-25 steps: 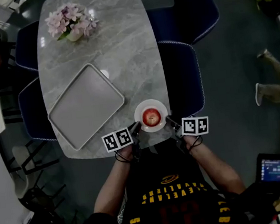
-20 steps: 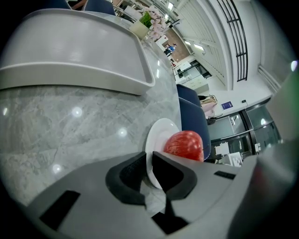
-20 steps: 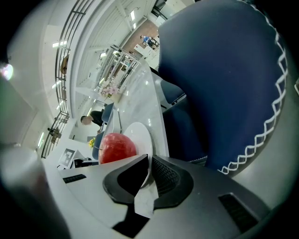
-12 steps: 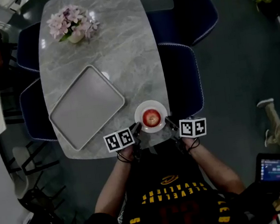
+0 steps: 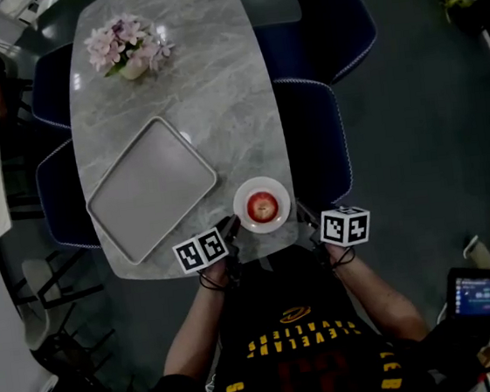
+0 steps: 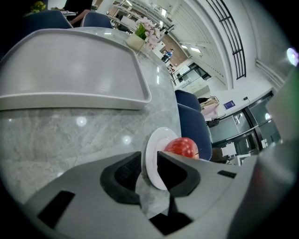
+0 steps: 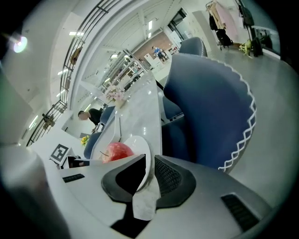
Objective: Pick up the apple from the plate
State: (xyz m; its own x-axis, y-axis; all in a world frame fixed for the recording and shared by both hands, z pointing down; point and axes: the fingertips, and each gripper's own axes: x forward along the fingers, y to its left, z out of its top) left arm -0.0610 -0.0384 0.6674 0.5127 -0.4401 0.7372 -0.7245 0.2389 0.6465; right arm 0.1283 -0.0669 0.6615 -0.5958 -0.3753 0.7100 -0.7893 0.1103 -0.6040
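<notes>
Both grippers have slid back a little toward the person since a second ago. The left gripper now sits just off the plate's left side. The right gripper sits just off its right side.

The long grey table fills the middle of the head view, with blue chairs beside it. A big grey tray lies flat on the left part of the table. A pot of pink flowers stands at the far end, well apart from the tray.

The small white plate is close to the table's near edge, near the tray's corner. The red apple sits in the middle of the plate.

Each gripper's jaws are only a thin gap apart and pinch nothing. In both gripper views, the plate's rim shows in line with that gap, and the apple peeks over a jaw.
</notes>
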